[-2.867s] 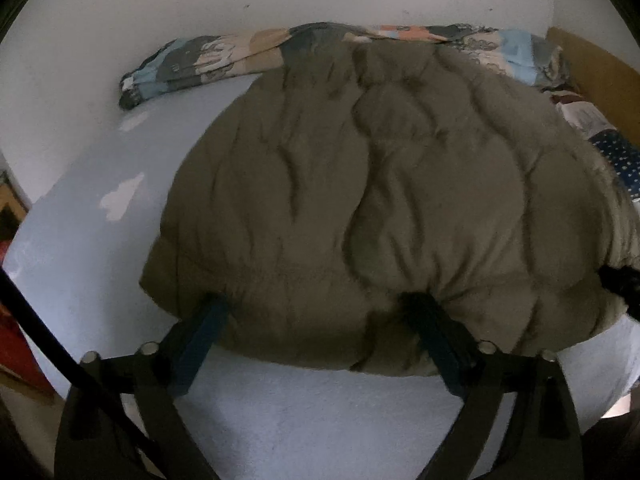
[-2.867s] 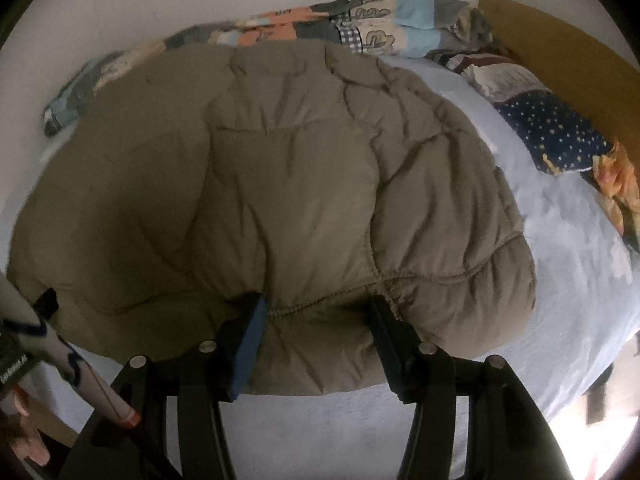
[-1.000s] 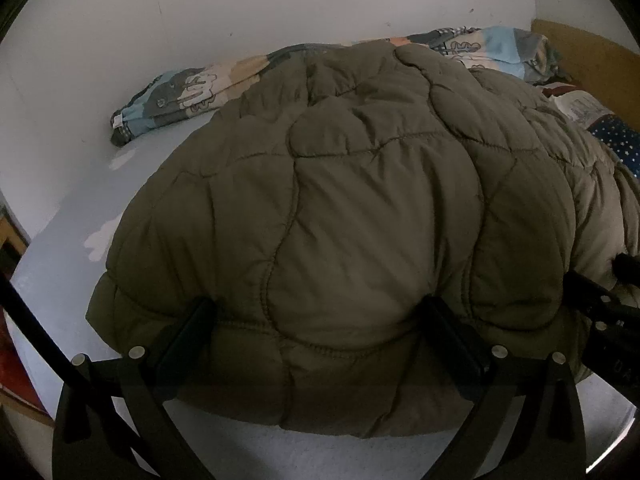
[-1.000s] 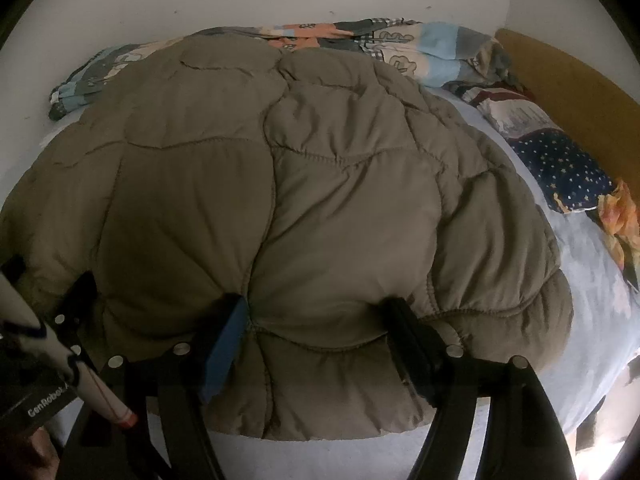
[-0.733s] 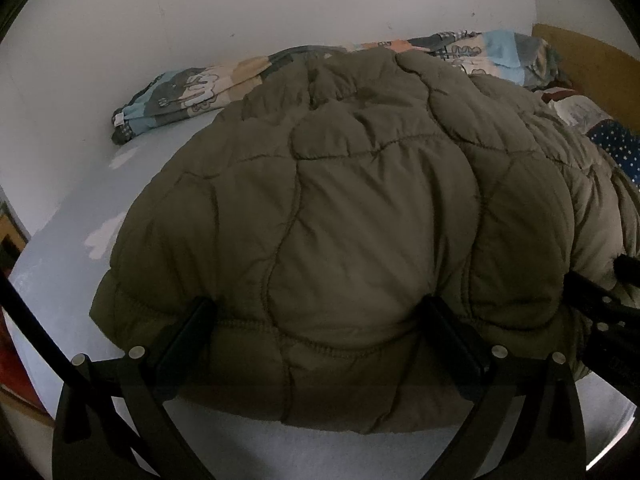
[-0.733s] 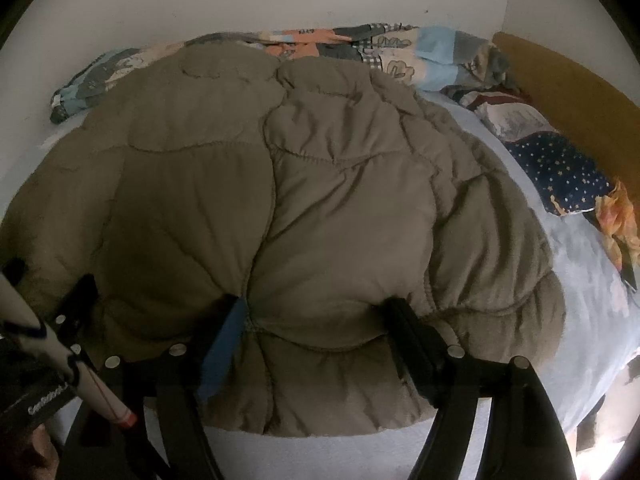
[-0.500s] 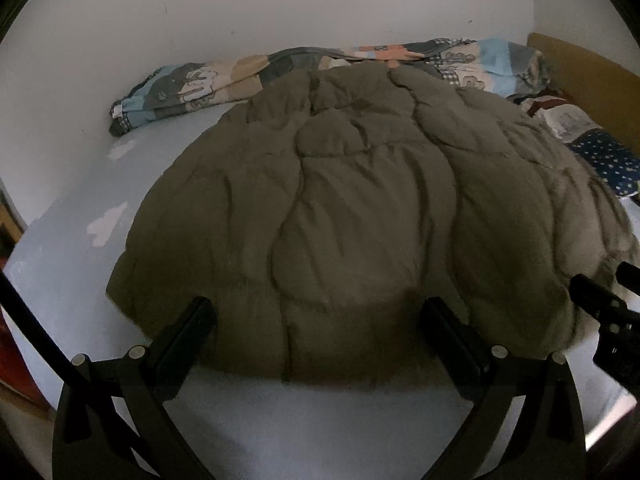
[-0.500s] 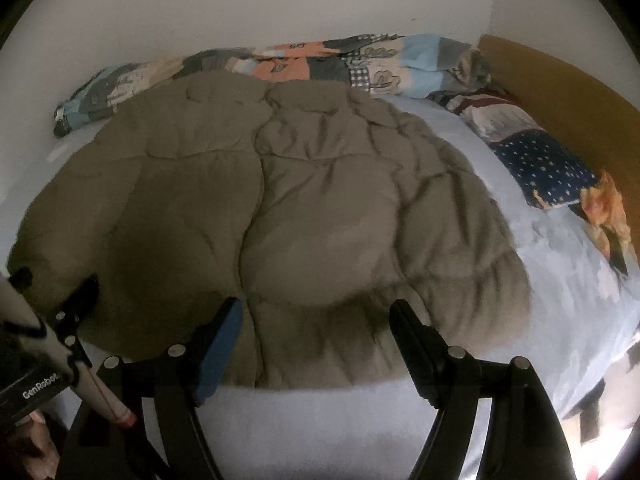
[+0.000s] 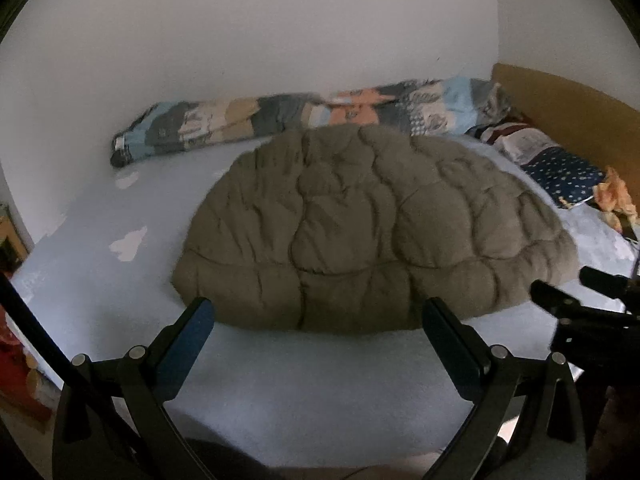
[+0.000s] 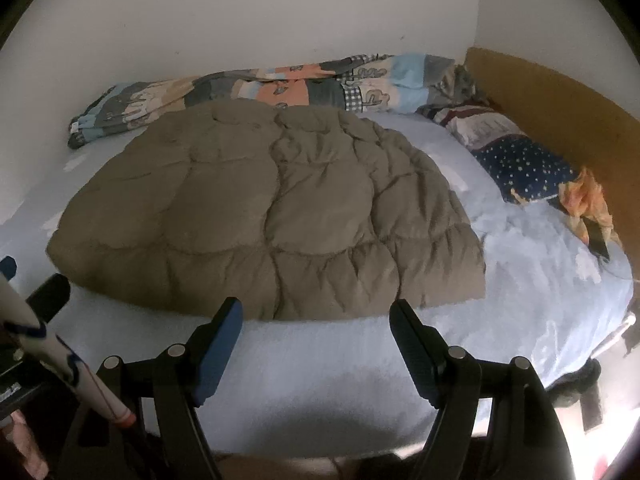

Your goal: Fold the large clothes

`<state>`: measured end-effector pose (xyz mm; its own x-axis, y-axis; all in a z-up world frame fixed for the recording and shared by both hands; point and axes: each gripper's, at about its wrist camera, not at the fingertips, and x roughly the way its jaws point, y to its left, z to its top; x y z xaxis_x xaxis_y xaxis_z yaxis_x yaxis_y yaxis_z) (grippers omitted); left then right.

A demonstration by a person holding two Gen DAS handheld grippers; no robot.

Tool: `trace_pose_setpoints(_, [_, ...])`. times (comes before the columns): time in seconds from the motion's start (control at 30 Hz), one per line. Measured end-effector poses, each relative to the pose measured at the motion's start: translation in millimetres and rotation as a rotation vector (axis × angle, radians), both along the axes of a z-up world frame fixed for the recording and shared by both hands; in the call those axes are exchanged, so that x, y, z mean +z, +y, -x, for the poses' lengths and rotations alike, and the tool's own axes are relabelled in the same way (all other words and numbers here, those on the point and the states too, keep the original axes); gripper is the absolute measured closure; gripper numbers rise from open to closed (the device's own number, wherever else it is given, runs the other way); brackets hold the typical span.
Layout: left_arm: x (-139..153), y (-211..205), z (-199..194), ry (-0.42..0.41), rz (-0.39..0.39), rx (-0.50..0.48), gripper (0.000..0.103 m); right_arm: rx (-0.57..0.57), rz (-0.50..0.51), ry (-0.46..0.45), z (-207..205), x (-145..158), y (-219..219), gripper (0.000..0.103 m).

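Lying flat on the pale blue bed (image 9: pixel 320 392), the olive quilted jacket (image 9: pixel 372 224) sits at twelve o'clock from the left gripper (image 9: pixel 318 316), whose jaws are spread wide and empty, its puffy hem just beyond their tips. The right gripper (image 10: pixel 316 318) is likewise released, the jacket's stitched, pillowy edge at twelve o'clock. A patchwork blanket (image 10: pixel 248 88) lies bunched behind it.
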<state>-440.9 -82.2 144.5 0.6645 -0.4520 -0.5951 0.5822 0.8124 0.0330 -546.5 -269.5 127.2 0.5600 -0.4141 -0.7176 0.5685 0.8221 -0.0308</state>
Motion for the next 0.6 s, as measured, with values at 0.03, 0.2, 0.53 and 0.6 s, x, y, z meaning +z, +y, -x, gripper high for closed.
trace_pose_setpoints(0.03, [4,3,5,-0.011,0.005,-0.006,0.0,0.0,-0.014,-0.005,3,3,2,0.023])
trace_pose_setpoints(0.2, [40,17,29,-0.033,0.056,-0.033,0.0,0.038,-0.05,-0.045,18,31,17,0.023])
trace_pose_setpoints(0.53, [116,46,37,-0.111,0.135,0.051,0.0,0.075,-0.018,-0.203,52,114,27,0.015])
trace_pose_setpoints(0.6, [123,49,37,-0.122,0.134,0.059,0.0,0.074,-0.007,-0.217,56,121,28,0.015])
